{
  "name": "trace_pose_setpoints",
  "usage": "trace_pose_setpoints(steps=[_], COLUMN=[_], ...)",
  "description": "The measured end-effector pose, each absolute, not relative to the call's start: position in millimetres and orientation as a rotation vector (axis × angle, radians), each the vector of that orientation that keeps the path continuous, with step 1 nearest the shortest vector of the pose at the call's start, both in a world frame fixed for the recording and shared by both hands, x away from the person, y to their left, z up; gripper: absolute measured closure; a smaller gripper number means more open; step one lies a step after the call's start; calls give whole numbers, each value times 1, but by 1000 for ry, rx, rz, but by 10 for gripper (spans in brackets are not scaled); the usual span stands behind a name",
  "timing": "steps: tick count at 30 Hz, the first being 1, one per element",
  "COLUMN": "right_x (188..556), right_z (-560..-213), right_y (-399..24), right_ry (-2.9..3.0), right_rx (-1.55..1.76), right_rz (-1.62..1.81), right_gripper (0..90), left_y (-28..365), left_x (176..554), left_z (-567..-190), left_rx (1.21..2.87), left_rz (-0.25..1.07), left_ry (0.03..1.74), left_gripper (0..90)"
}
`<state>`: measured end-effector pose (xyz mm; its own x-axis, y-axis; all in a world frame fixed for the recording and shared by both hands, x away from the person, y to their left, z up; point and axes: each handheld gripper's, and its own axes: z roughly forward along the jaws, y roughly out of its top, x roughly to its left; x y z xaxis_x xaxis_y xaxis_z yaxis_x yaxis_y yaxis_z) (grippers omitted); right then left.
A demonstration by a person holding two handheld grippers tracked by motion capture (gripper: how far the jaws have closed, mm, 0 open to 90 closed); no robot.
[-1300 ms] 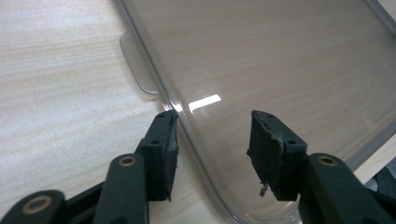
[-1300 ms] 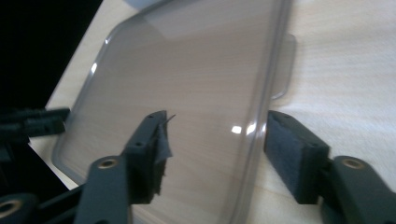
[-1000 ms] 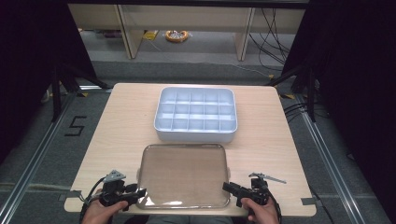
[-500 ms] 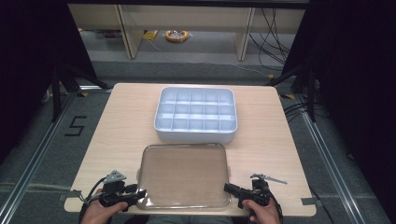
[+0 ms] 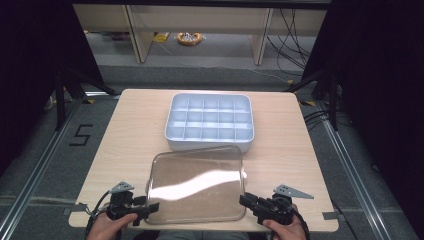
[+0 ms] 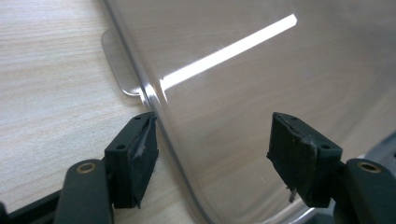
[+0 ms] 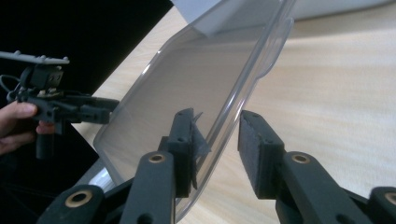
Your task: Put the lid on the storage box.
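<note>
A clear plastic lid [image 5: 197, 182] lies at the near side of the table, tilted with its right edge raised. My right gripper [image 5: 243, 201] holds that edge; in the right gripper view the rim [image 7: 224, 130] sits between its narrow jaws [image 7: 217, 140], so it is shut on the lid. At the lid's left near corner, my left gripper [image 5: 149, 210] has just been opening. In the left gripper view its pads [image 6: 212, 154] stand wide apart, with the lid's edge [image 6: 177, 154] between them and unpressed. A white compartment tray [image 5: 210, 144] stands behind the lid.
The wooden table [image 5: 130, 140] has bare room to the left and right of the tray. Its near edge runs just under both hands. Dark floor, rails and cables surround it. The left hand [image 7: 14, 121] and its gripper also appear far off in the right gripper view.
The lid's right side has lifted off the table together with my right gripper. My left gripper's jaws have spread apart around the lid's left edge.
</note>
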<state>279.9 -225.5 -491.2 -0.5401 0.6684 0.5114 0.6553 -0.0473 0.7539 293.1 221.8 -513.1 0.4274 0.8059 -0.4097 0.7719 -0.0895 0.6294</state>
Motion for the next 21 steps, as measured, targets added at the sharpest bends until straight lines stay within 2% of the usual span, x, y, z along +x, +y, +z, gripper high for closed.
trace_pose_setpoints(steps=[4, 5, 8, 11, 21], right_x=[278, 278, 277, 277, 279], right_z=[-489, -488, -487, -485, -486], right_y=[-224, -224, -223, -222, -225], right_ry=[2168, 2171, 2166, 2182, 2210], right_rx=[1470, 1472, 1466, 1443, 1341], right_rz=[1703, 1711, 1726, 1741, 1729], right_gripper=[679, 679, 679, 679, 676], left_y=[225, 222, 223, 227, 229], left_x=[294, 294, 294, 296, 301], left_z=[-513, -513, -513, -514, -515], left_rx=[1885, 1836, 1828, 1778, 1772], left_rz=[53, 52, 40, -22, -16], left_ry=[1337, 1359, 1364, 1381, 1388], left_gripper=[300, 298, 287, 235, 273])
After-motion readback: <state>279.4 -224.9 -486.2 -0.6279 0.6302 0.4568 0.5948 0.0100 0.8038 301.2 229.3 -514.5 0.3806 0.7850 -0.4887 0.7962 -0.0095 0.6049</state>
